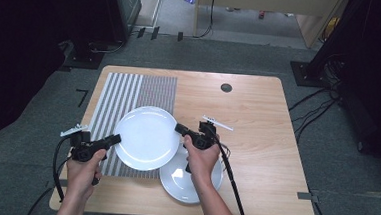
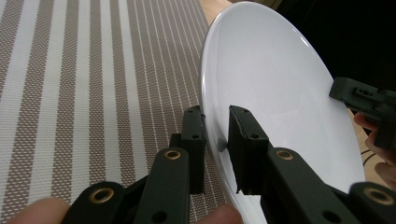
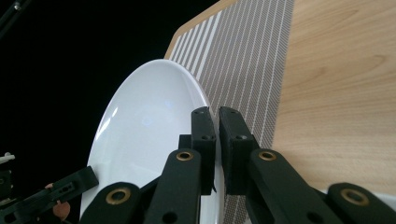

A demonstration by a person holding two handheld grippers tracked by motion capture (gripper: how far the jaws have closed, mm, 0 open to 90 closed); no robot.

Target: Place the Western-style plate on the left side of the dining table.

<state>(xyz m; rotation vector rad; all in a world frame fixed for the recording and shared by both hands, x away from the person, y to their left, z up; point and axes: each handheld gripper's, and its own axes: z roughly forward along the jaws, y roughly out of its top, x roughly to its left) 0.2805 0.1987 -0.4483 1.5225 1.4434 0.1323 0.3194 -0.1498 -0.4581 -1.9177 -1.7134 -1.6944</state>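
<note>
A large white plate [image 1: 146,137] hangs between both grippers, over the striped placemat [image 1: 124,96]. My left gripper [image 1: 115,139] is shut on the plate's left rim. In the left gripper view its jaws [image 2: 215,126] pinch the thin edge of the plate [image 2: 275,79]. My right gripper [image 1: 179,128] is shut on the opposite rim. In the right gripper view its jaws [image 3: 217,128] close over the edge of the plate [image 3: 144,126]. A smaller white plate [image 1: 193,185] lies on the table under my right hand, partly covered by the large plate.
The wooden table [image 1: 257,121] has bare room to the right and at the back. A dark round cap [image 1: 226,87] is set in the tabletop near the far edge. Cables trail from both grippers toward the front edge.
</note>
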